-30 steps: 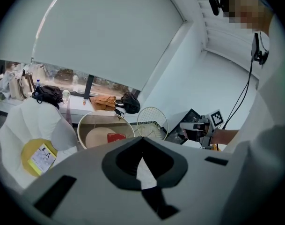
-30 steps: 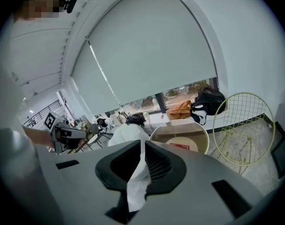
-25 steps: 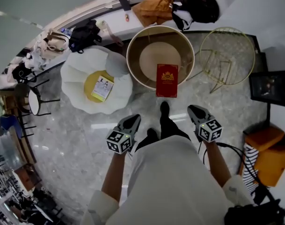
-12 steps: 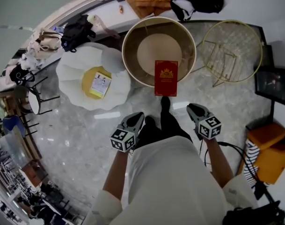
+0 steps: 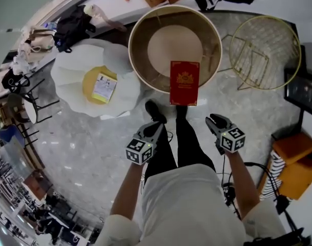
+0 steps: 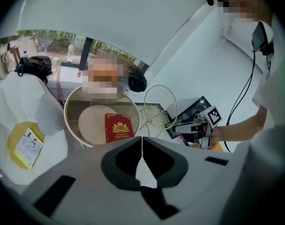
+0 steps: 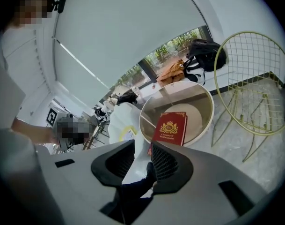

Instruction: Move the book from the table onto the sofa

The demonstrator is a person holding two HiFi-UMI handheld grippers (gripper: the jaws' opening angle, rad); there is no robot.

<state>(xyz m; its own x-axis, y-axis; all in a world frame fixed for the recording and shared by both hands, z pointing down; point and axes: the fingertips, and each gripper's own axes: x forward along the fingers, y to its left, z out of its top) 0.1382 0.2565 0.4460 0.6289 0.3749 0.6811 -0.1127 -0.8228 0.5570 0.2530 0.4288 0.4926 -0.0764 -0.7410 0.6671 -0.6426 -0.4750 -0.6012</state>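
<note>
Moved: left gripper (image 5: 154,128) and right gripper (image 5: 213,121) drop lower as the person steps toward the table (image 5: 132,65).
Left jaws: pressed together, empty.
Right jaws: opening, nothing between them.
Book (image 5: 184,82): flat on the table's near edge, untouched.
Meaning: likely the approach to pick it up.

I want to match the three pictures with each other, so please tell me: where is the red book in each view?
Head view: the red book is at upper middle, on the near rim of the round table.
Left gripper view: left of centre.
Right gripper view: slightly right of centre.
Shared landmark: the gold wire frame, right of the table in every view.
</note>
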